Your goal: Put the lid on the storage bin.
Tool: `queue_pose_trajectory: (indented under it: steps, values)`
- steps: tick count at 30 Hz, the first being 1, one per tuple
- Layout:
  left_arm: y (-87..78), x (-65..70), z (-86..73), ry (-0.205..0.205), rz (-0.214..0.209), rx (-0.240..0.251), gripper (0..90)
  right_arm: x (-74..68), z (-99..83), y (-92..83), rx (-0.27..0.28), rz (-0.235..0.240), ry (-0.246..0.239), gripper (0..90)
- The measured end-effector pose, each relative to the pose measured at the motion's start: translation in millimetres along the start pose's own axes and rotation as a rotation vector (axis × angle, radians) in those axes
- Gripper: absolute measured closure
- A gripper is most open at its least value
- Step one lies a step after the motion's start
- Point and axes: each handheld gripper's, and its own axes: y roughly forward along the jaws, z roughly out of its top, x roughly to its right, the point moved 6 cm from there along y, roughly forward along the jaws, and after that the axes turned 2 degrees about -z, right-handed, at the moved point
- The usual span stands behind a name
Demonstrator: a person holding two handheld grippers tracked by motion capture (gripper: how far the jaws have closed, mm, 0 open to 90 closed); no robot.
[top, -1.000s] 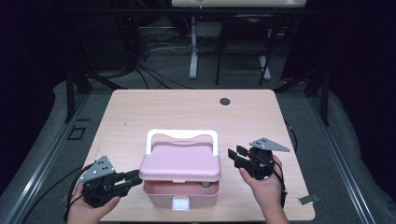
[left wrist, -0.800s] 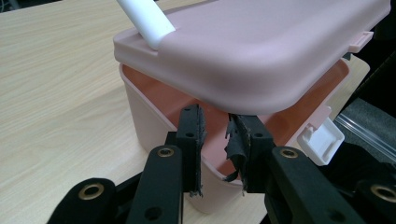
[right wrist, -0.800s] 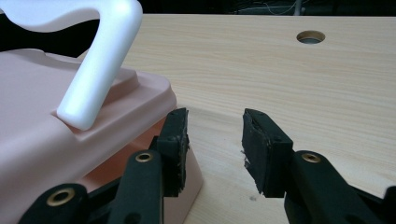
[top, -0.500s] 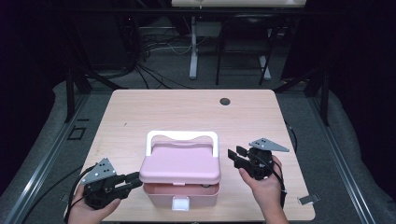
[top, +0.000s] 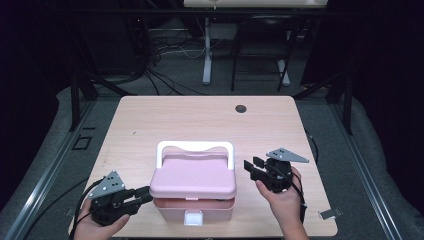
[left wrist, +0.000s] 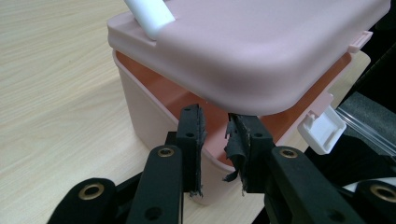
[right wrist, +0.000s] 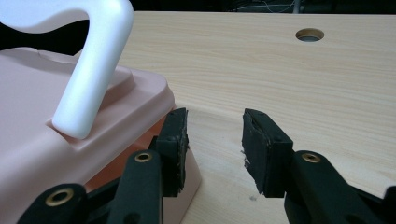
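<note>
Tool [top: 145, 194] beside pink box [top: 195, 176] (lid ajar)

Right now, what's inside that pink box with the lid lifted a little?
Through the gap under the lid of the pink box, only bare pink inner wall shows. The lid covers the rest, so any contents cannot be seen.

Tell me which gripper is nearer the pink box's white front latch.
Left. The left gripper sits at the pink box near its latch; the right gripper stands off its far side.
</note>
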Motion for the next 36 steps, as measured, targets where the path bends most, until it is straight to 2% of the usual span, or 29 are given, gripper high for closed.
queue_pose_trajectory:
  steps: [30, 36]
  values:
    - [5.0, 2.2, -13.6, -0.010, -0.007, -0.024, 74.1, 1.7, -3.2, 2.5, -0.014, -0.001, 0.008, 60.0]
    - [5.1, 2.4, -15.4, -0.001, -0.004, -0.035, 74.1, 1.9, -3.8, 3.5, -0.014, -0.002, 0.009, 59.9]
